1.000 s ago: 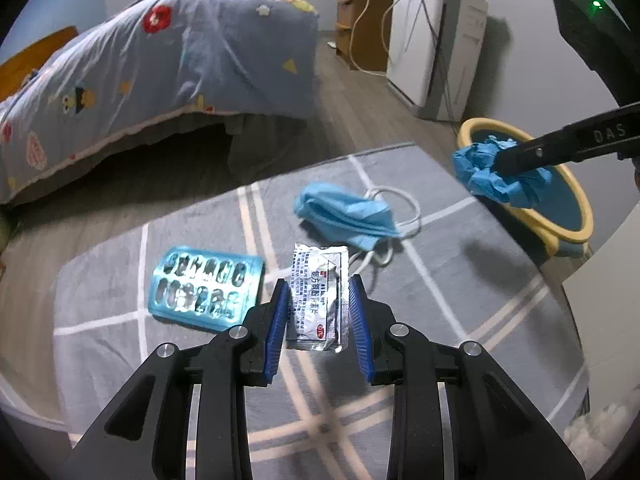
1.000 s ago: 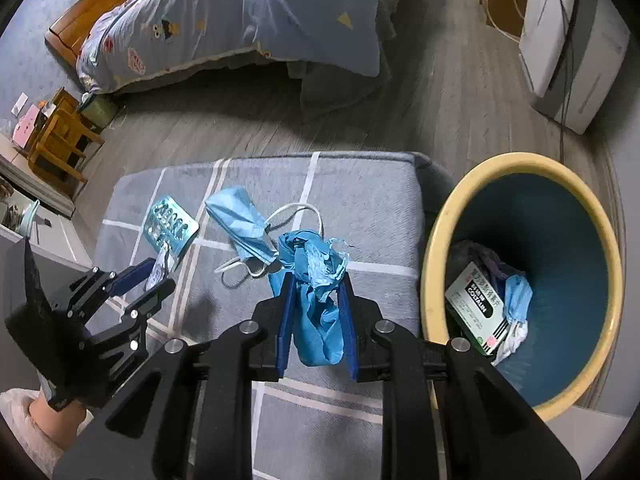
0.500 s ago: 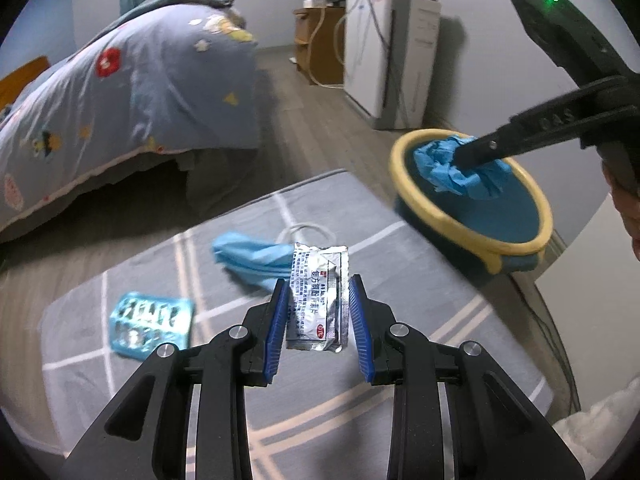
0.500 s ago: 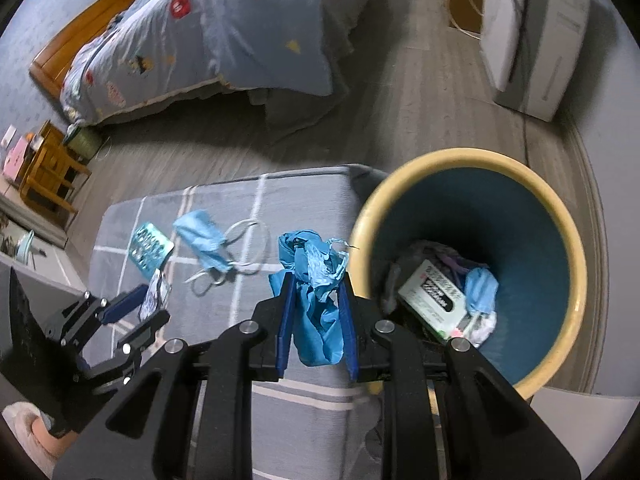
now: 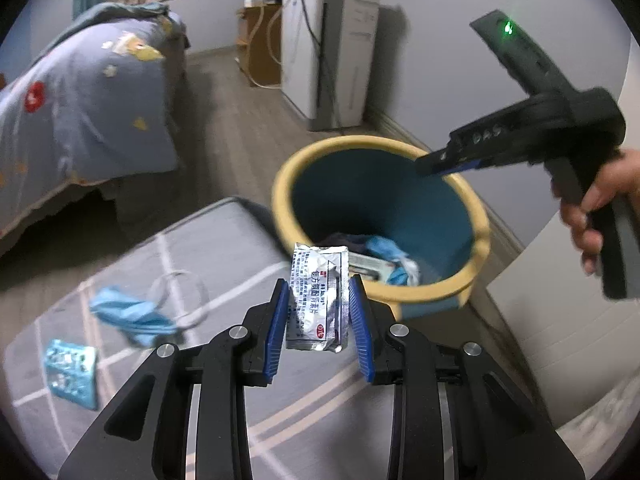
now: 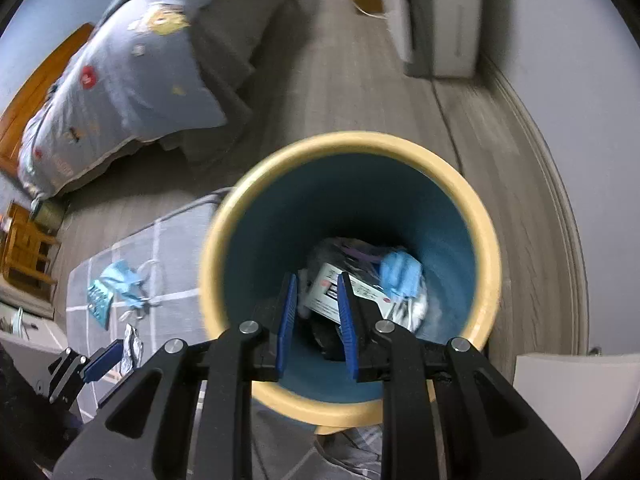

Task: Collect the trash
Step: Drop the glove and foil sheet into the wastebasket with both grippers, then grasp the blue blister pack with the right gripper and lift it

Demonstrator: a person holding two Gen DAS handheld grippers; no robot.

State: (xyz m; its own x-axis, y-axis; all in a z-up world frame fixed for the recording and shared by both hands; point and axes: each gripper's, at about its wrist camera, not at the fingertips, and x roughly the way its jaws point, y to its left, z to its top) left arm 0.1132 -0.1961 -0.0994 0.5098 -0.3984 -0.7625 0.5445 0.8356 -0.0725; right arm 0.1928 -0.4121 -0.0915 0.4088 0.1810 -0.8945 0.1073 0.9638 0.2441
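My left gripper (image 5: 319, 322) is shut on a silver medicine sachet (image 5: 318, 296) and holds it above the grey checked mat, close to the bin's near rim. The bin (image 5: 478, 216) is blue inside with a yellow rim. My right gripper (image 6: 317, 318) is open and empty over the bin's mouth (image 6: 224, 240). The crumpled blue glove (image 6: 400, 276) lies inside the bin on a white box (image 6: 360, 294). A blue face mask (image 5: 132, 314) and a blue pill blister (image 5: 72, 372) lie on the mat.
The grey checked mat (image 5: 224, 248) covers a low surface beside the bin. A bed with a patterned duvet (image 5: 80, 108) stands behind on the left. A white appliance (image 5: 332, 52) stands against the far wall. A white surface (image 5: 560, 320) is on the right.
My right gripper moved over the bin, opened and let the blue glove drop in. My left gripper carried the sachet right, toward the bin.
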